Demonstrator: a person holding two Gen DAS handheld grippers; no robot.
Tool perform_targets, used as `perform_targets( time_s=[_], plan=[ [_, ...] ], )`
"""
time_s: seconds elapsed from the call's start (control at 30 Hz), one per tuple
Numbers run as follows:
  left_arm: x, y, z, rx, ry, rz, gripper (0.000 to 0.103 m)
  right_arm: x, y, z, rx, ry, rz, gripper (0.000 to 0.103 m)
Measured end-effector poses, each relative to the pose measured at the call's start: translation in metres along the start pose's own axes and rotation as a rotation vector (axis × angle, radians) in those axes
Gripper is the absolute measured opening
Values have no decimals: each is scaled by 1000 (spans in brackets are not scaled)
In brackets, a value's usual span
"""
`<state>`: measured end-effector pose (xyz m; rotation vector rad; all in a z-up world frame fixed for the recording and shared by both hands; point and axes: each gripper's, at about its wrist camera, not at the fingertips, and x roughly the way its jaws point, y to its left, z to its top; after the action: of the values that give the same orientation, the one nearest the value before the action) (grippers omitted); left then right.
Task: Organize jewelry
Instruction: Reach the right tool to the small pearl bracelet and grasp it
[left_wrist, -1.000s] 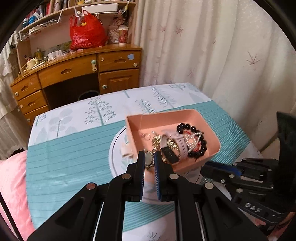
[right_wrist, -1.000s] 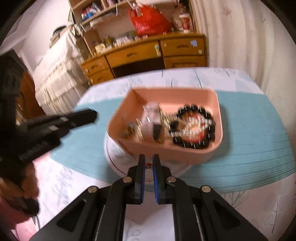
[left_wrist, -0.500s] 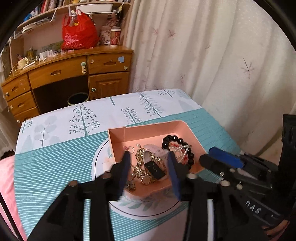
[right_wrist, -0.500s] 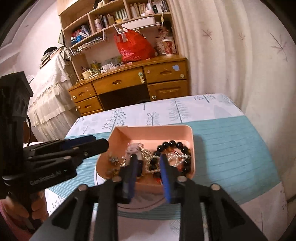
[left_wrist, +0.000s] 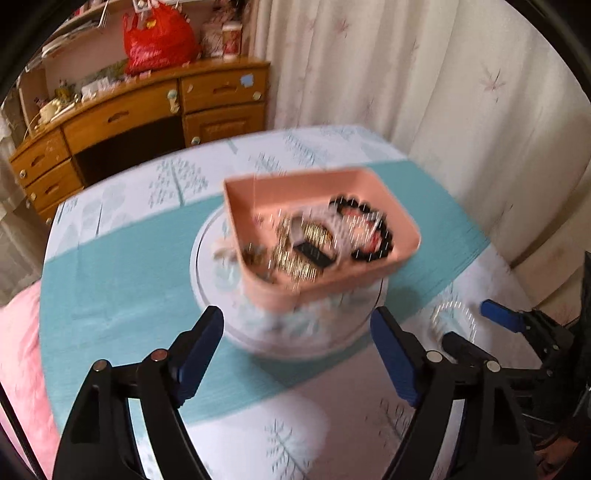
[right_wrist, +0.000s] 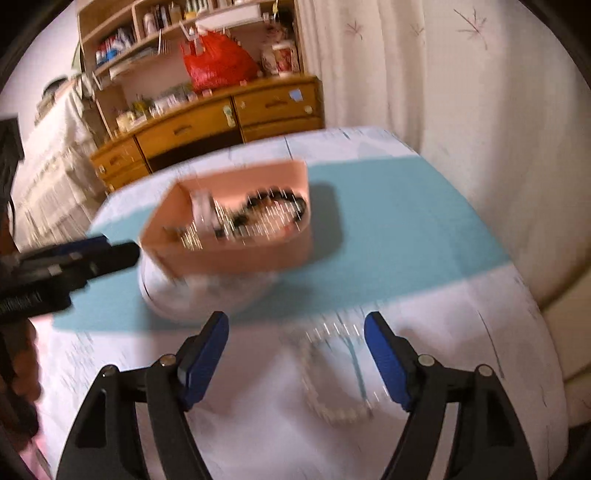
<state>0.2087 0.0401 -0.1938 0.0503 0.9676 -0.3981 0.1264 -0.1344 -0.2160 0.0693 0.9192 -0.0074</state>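
Note:
A pink tray (left_wrist: 402, 221) (right_wrist: 229, 258) sits on a round white box (left_wrist: 295, 328) (right_wrist: 192, 295) on the table. It holds a black bead bracelet (left_wrist: 369, 229) (right_wrist: 280, 206), gold chains (left_wrist: 295, 254) and a watch. A pearl necklace (right_wrist: 332, 384) (left_wrist: 452, 314) lies on the cloth in front of the box, between my right gripper's fingers in the right wrist view. My left gripper (left_wrist: 297, 354) is open and empty, just short of the box. My right gripper (right_wrist: 295, 354) is open and empty above the necklace. Both views are motion-blurred.
The table has a white tree-print cloth with a teal band (left_wrist: 129, 266) (right_wrist: 399, 221). A wooden desk (left_wrist: 147, 122) (right_wrist: 221, 122) with a red bag (left_wrist: 159, 40) stands behind. Curtains (left_wrist: 424, 92) hang on the right. Pink bedding (left_wrist: 18, 350) lies at the left.
Both grippers have opened wide from shut. Both have pulled back from the tray; the right one now hangs over the pearl necklace.

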Motion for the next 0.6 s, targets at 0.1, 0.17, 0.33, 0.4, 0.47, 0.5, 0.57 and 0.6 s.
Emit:
perform_targets(
  time_s=[0.1,0.17,0.33,0.4,0.47,0.5,0.57,0.6],
  plan=[
    [6,-1,-16,5,64,23,81,1,-3,-20,-24,31,-66,76],
    [9,-3,-25,8,111,19,81,3,-6,-28,-26,44,-106,76],
    [7,-14,-40,36,168,14,81,9,-19,-39,35,62,-125,76],
    [6,-19,-43,49,183,16,81,11,-24,-38,55,66,-124,77],
    [5,-25,-44,57,188,15,81,13,-26,-37,56,66,-125,77],
    [4,-28,-44,57,190,13,81,13,-27,-36,53,65,-121,77],
    [3,-32,-41,48,192,6,81,12,-27,-36,44,61,-106,77],
    [2,-34,-39,41,189,3,81,12,-28,-35,40,58,-96,77]
  ],
)
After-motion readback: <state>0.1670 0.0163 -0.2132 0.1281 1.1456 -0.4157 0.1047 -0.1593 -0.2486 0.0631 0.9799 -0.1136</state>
